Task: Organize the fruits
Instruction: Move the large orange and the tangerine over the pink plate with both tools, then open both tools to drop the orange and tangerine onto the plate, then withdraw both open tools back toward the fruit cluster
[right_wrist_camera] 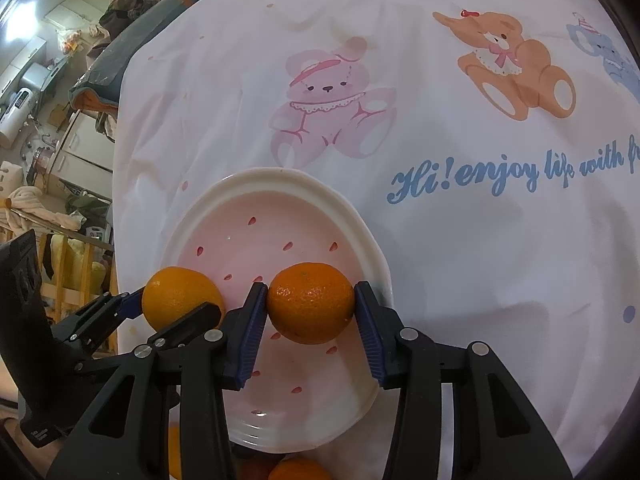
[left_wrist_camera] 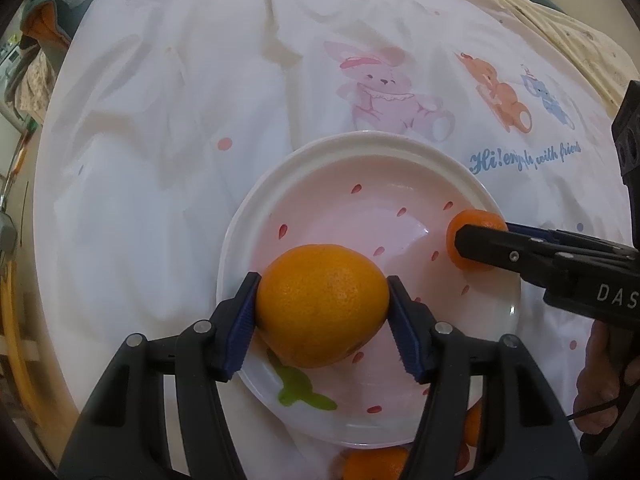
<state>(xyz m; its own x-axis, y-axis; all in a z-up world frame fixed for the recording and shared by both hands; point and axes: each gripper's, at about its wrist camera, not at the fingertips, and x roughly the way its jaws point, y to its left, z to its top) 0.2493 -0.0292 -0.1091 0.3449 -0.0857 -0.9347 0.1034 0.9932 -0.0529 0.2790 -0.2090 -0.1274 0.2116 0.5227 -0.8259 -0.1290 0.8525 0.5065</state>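
Observation:
My left gripper (left_wrist_camera: 322, 312) is shut on a large orange (left_wrist_camera: 322, 304) and holds it over the pink strawberry-print plate (left_wrist_camera: 360, 152). My right gripper (right_wrist_camera: 311, 308) is shut on a smaller mandarin (right_wrist_camera: 311, 304) over the same plate (right_wrist_camera: 280, 178). In the left wrist view the right gripper (left_wrist_camera: 464, 242) comes in from the right with its mandarin (left_wrist_camera: 476, 220) above the plate's right rim. In the right wrist view the left gripper's orange (right_wrist_camera: 178, 292) shows at the plate's left edge. I cannot tell whether either fruit touches the plate.
The plate lies on a white cloth (left_wrist_camera: 180, 120) printed with bears and blue lettering. More oranges (left_wrist_camera: 376, 462) lie near the plate's front edge, partly hidden under the grippers; one shows in the right wrist view (right_wrist_camera: 298, 470). Household clutter (right_wrist_camera: 48, 120) lies beyond the left edge.

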